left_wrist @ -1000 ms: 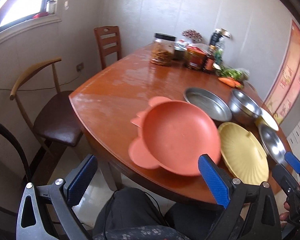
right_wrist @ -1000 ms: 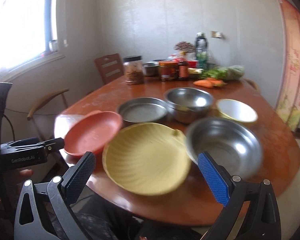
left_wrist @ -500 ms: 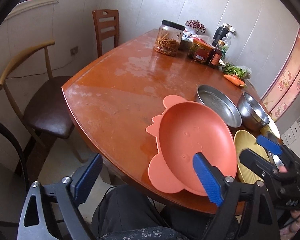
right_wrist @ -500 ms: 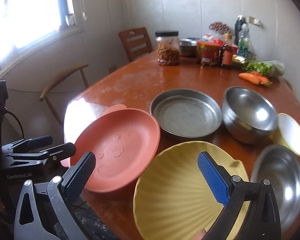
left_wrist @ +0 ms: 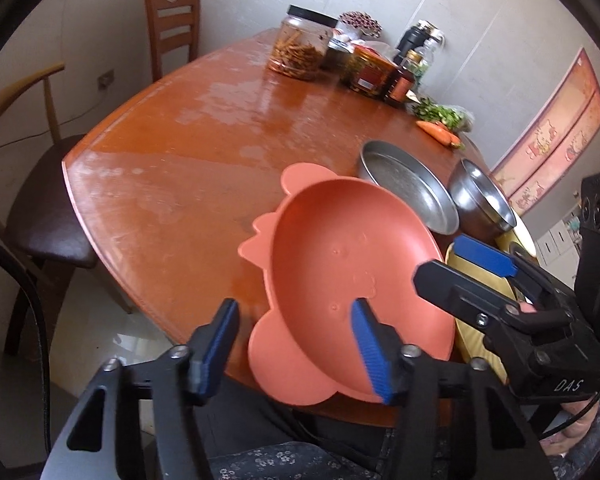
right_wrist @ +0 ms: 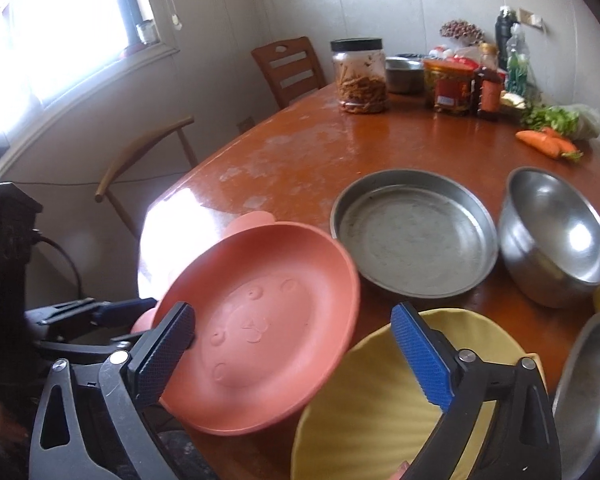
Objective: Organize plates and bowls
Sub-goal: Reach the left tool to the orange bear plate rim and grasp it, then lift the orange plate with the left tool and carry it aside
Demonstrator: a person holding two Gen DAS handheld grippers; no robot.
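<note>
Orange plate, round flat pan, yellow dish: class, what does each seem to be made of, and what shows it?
Orange plate: probably plastic or silicone; matte, with moulded ears and an embossed face.
Round flat pan: metal, likely steel; dull grey sheen, scuffed base.
Yellow dish: looks like plastic or melamine; opaque, ribbed, little shine. Uncertain.

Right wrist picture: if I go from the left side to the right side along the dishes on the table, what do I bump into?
Pink plate → flat metal pan → deep metal bowl. The yellow plate lies lower in the picture, overlapping that row, so I leave it out.
</note>
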